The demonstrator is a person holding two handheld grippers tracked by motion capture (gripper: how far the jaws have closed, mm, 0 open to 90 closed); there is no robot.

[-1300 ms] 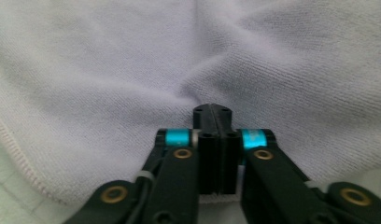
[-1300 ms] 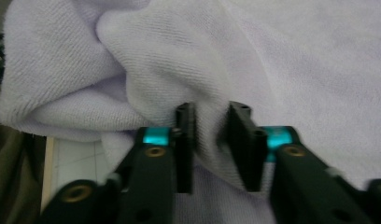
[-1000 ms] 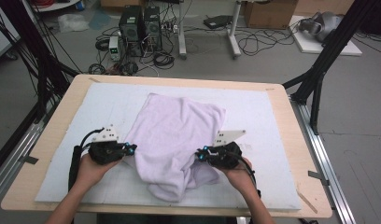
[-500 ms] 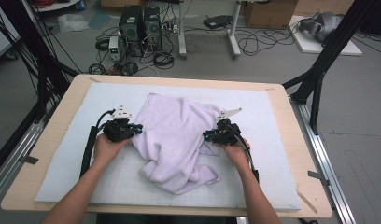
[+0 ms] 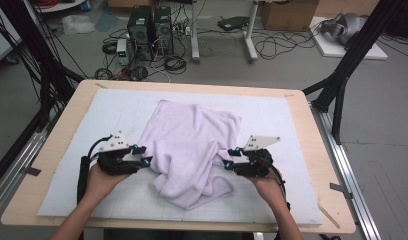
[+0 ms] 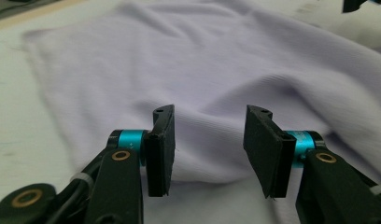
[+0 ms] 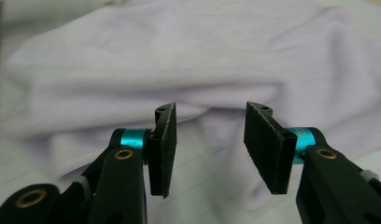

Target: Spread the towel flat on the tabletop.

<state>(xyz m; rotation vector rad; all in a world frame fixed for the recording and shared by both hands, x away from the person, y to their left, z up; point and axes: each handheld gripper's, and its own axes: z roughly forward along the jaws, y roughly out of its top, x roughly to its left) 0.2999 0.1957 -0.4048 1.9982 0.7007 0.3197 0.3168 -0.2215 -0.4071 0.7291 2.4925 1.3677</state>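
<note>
Lilac cloth (image 5: pixel 192 145) lies rumpled mid-counter (image 5: pixel 312 220), folded forward since a second ago | your left gripper (image 5: pixel 142 156) and right gripper (image 5: pixel 229 158) jaws just opened, holding nothing | fold released; regrip next.

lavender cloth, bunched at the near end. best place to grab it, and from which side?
Probably the two side edges of the cloth, one per gripper. The left gripper and right gripper already flank it, jaws just opened with nothing between them. Come in level from each side: the far half lies flat, while the near end is a rumpled heap.
</note>
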